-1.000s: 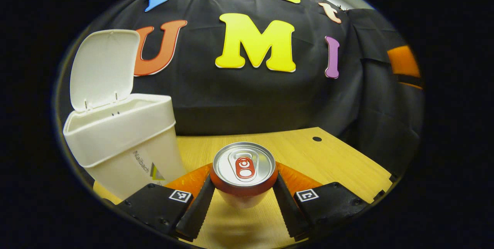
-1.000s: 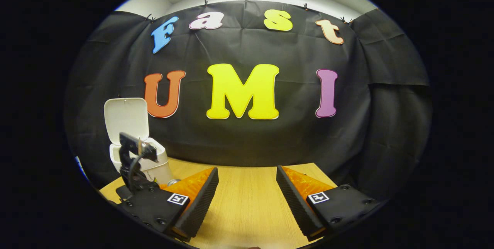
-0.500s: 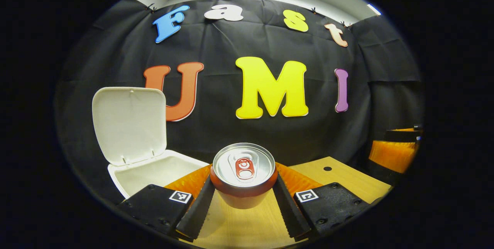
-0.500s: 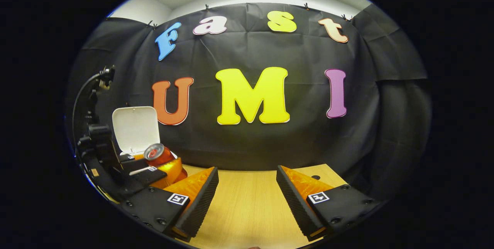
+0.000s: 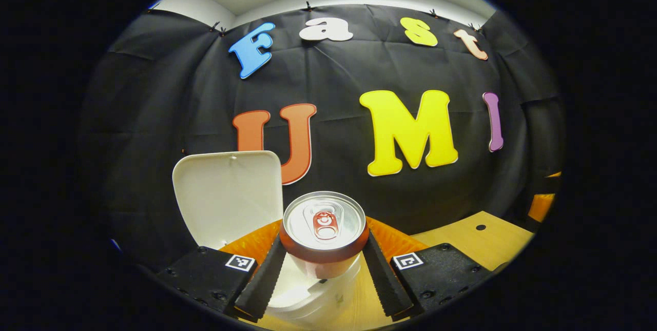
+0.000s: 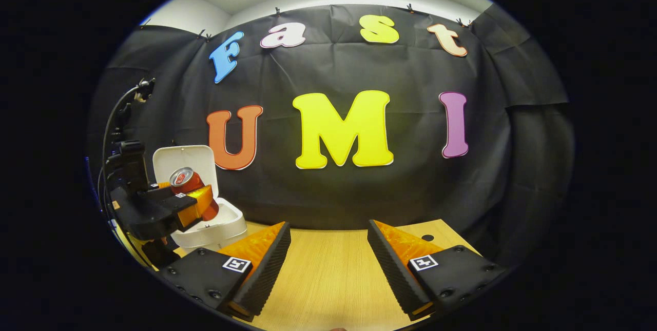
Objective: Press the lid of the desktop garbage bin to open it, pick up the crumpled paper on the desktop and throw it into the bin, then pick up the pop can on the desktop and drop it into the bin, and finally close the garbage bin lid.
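The left gripper (image 5: 323, 269) holds the pop can (image 5: 324, 232) upright, both jaws pressed against its sides, lifted off the surface (image 5: 477, 241) directly above the open white garbage bin (image 5: 313, 297). The bin's lid (image 5: 228, 195) stands raised behind the can. In the right gripper view the bin (image 6: 218, 226) sits near the surface's far left corner. The right gripper (image 6: 328, 264) hovers above the bare wooden surface (image 6: 328, 279), jaws spread wide with nothing between them.

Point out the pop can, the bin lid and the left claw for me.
pop can (image 5: 325, 220), left gripper view, its silver top.
bin lid (image 5: 226, 192), left gripper view, its inner face.
left claw (image 6: 197, 202), right gripper view, around the can.
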